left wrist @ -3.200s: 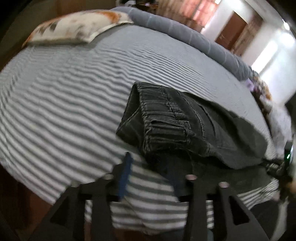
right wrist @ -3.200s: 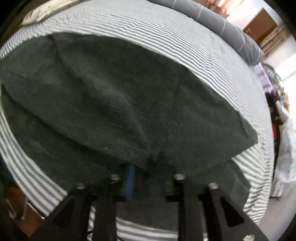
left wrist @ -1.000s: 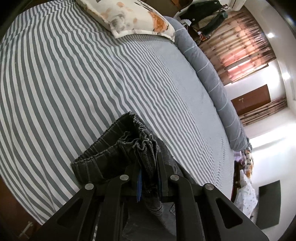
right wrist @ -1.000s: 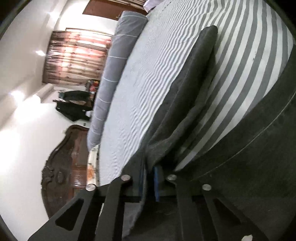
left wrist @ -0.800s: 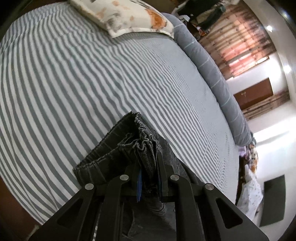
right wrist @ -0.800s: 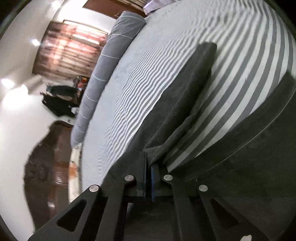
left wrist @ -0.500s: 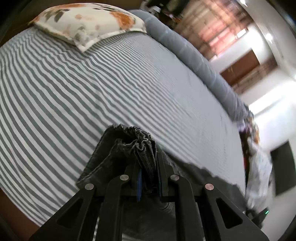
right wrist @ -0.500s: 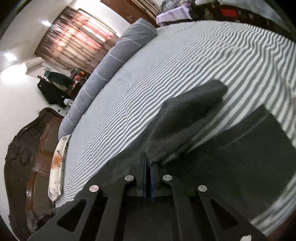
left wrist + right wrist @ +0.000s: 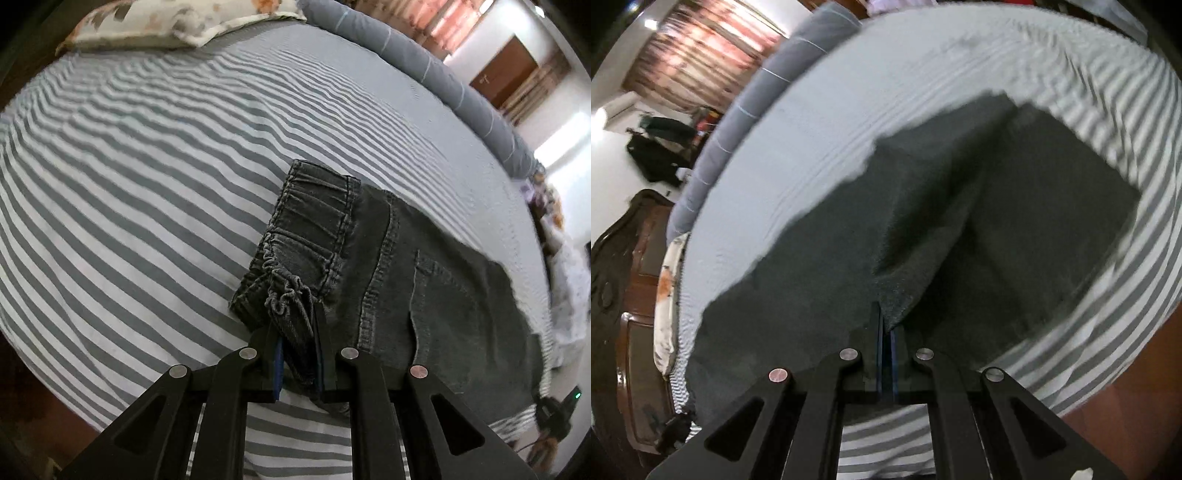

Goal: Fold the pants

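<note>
I have the left gripper (image 9: 300, 332) clamped on the bunched elastic waistband (image 9: 314, 218) of the dark grey pants (image 9: 436, 288), the gathered denim pinched between its jaws. From that view the waistband end lies on the grey-and-white striped bedsheet (image 9: 129, 192), with the back pocket and seams running off to the right. To the left of the waistband I see a wide stretch of bare sheet up to the floral pillow (image 9: 177, 18), and a grey bolster (image 9: 424, 70) lines the far edge of the bed.

My right gripper (image 9: 886, 325) is closed tight on a fold of the pants' leg fabric (image 9: 923, 221), with a thin edge of cloth caught between the pads. In that view the dark cloth spreads ahead and to both sides; its right-hand edge lies close to the mattress edge, where the sheet drops toward a reddish-brown floor (image 9: 1126, 424). Open sheet remains beyond the cloth toward the bolster. This view is blurred, so finer edges I cannot make out.
</note>
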`<state>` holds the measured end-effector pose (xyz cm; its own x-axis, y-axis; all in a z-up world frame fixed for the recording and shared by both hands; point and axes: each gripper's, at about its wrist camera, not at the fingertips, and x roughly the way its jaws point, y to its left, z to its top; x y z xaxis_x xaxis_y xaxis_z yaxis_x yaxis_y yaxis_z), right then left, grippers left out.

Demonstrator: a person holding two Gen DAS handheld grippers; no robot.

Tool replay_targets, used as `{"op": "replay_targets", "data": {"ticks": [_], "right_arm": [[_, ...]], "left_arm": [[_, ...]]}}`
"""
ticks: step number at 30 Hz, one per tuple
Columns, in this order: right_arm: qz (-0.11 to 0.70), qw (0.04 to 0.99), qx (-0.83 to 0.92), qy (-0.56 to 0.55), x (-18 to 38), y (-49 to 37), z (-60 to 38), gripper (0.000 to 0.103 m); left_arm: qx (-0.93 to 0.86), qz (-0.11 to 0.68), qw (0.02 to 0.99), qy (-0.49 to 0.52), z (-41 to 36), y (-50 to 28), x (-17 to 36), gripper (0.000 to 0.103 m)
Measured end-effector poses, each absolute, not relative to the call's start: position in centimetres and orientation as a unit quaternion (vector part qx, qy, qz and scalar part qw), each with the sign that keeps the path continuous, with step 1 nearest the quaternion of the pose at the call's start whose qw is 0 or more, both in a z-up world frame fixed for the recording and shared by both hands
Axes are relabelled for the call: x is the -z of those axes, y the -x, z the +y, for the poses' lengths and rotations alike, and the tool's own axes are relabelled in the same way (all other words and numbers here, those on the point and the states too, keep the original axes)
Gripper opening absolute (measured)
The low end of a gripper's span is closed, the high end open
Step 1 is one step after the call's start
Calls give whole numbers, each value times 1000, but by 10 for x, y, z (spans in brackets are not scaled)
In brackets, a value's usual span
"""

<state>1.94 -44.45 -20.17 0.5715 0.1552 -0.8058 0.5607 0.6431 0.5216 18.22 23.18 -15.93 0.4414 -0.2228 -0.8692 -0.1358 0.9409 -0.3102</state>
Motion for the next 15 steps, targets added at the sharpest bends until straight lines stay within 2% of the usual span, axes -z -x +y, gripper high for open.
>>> {"op": "replay_targets", "data": {"ticks": [3, 9, 12, 15], "right_arm": [[443, 786, 115, -417, 212, -20, -449, 8], [416, 776, 84, -466, 216, -13, -467, 15], [401, 768, 66, -495, 220, -10, -473, 16], [392, 762, 50, -513, 222, -10, -477, 16]], "left_arm": [[20, 524, 842, 123, 219, -180, 151, 16], [30, 514, 851, 104, 210, -168, 128, 25], [27, 502, 859, 93, 200, -155, 116, 33], [41, 474, 877, 67, 174, -141, 98, 37]]}}
